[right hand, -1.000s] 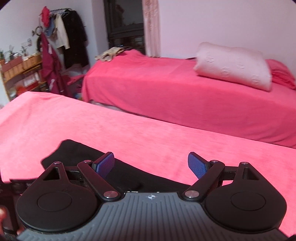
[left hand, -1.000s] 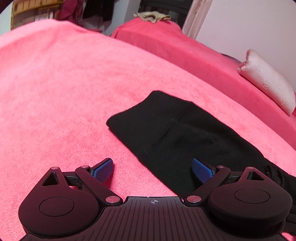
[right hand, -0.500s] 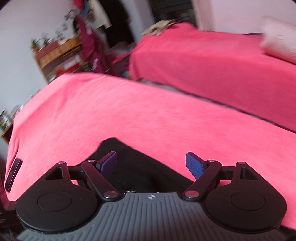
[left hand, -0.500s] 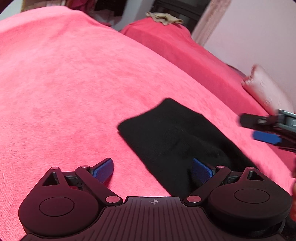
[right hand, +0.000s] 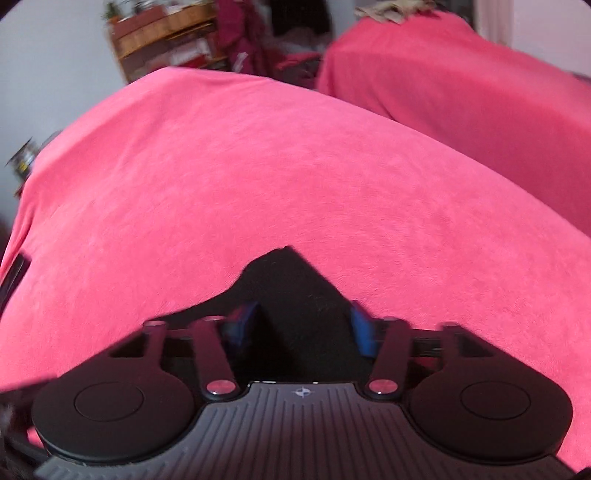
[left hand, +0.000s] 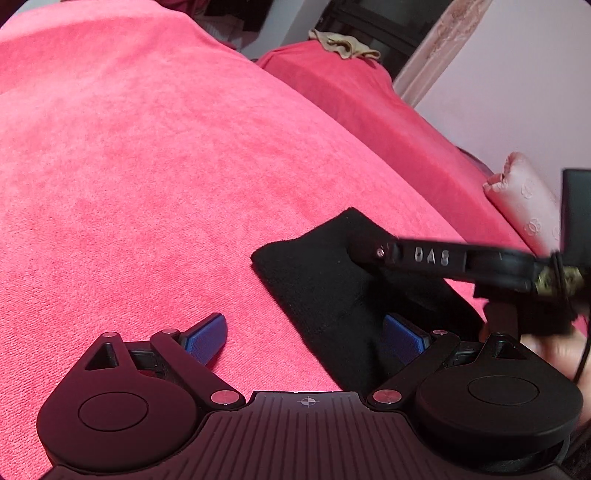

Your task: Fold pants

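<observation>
Right tongs [right hand: 301,326] closing (over pants [right hand: 295,291])

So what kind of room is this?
Probably a bedroom. Black pants lie on a bed with a pink cover, a second pink-covered bed holds a pale pillow, and clothes hang by a wooden shelf.

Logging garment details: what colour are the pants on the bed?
Plain black pants; clearest in the left wrist view.
</observation>
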{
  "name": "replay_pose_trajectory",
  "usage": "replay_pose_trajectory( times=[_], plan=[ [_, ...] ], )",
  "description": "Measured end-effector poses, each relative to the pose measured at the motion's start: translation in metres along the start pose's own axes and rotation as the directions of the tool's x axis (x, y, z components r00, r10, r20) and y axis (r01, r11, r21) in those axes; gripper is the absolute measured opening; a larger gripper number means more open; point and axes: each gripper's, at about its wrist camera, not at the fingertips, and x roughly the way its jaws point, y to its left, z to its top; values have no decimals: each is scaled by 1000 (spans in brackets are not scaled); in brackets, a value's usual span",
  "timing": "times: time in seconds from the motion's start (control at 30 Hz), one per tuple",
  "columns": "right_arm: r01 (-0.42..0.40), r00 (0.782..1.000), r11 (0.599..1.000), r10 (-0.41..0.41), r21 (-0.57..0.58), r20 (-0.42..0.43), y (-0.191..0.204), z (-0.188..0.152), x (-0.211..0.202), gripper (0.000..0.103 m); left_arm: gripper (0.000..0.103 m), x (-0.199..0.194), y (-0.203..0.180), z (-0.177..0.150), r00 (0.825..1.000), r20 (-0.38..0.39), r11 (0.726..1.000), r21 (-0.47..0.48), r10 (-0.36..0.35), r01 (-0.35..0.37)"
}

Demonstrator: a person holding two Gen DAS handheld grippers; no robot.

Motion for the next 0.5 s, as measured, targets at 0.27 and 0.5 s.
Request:
replay_pose_trajectory(
  times=[0.27, 0.5],
  plan=[
    [-79, 990, 993, 67, 91, 127, -18, -8, -48, 17, 103, 2, -1, -1, 1000, 21, 1000, 7, -13, 13],
    [-121, 970, 984, 88, 135, 228, -32, -9, -98, 17, 103, 2, 10, 3, 991, 27, 990, -59, -130, 132]
  ],
)
